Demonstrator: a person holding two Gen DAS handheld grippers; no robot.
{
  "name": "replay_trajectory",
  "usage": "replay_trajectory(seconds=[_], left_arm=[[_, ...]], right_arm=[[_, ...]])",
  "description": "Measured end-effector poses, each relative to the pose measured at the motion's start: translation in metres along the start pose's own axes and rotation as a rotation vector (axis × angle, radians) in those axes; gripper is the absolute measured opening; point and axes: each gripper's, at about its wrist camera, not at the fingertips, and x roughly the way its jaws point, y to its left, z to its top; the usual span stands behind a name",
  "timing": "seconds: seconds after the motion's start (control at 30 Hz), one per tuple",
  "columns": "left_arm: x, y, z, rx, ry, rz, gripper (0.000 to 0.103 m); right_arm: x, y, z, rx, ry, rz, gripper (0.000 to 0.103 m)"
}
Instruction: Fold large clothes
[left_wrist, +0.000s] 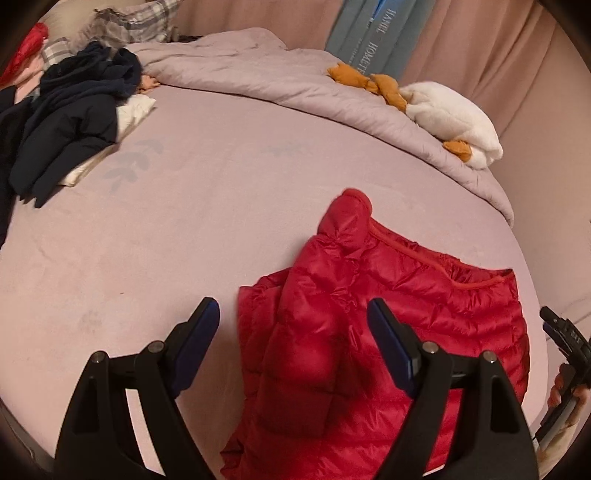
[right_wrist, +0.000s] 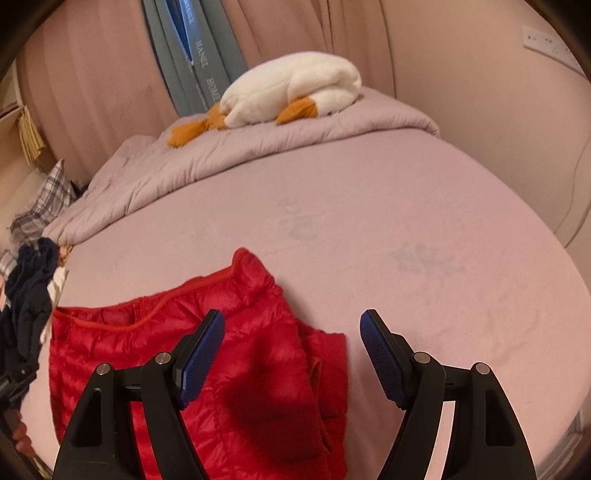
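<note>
One red puffer jacket (left_wrist: 388, 332) is lying on the pink bed sheet (left_wrist: 184, 240), near the front edge of the bed. It is partly folded: both sleeves are lying over the body, one on each side. Its long axis is running across the bed from left to right, and a rounded end (left_wrist: 351, 201) of one folded sleeve is pointing away toward the far side.

The left gripper (left_wrist: 293, 317) is hovering above the jacket with its two jaws standing wide apart and nothing between the pads. The right gripper (right_wrist: 291, 328) is also hanging with its jaws apart, holding nothing; one finger is over the jacket, the other over bare sheet.

No container is visible. On the bed I am counting one pile of dark clothes (left_wrist: 70, 122), one rumpled quilt (left_wrist: 258, 70) and one white plush goose (right_wrist: 295, 88) lying on the quilt.
</note>
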Motion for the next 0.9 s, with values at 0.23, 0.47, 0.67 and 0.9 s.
replay_trajectory(seconds=[0.23,0.47,0.67,0.9], left_arm=[[0.036,-0.001,0.007,0.001,0.075,-0.031,0.058],[0.058,0.009,0.012,-0.120,0.121,-0.077,0.025],[0.059,0.004,0.025,-0.147,0.108,-0.066,0.013],[0.063,-0.008,0.053,-0.119,0.052,-0.054,0.012]], right_arm=[[0.031,0.015,0.007,-0.078,0.078,-0.031,0.075],[0.059,0.030,0.006,-0.147,0.117,-0.074,0.058],[0.065,0.049,0.009,-0.229,0.072,-0.136,0.004],[0.056,0.052,0.039,-0.198,-0.007,-0.119,0.003]])
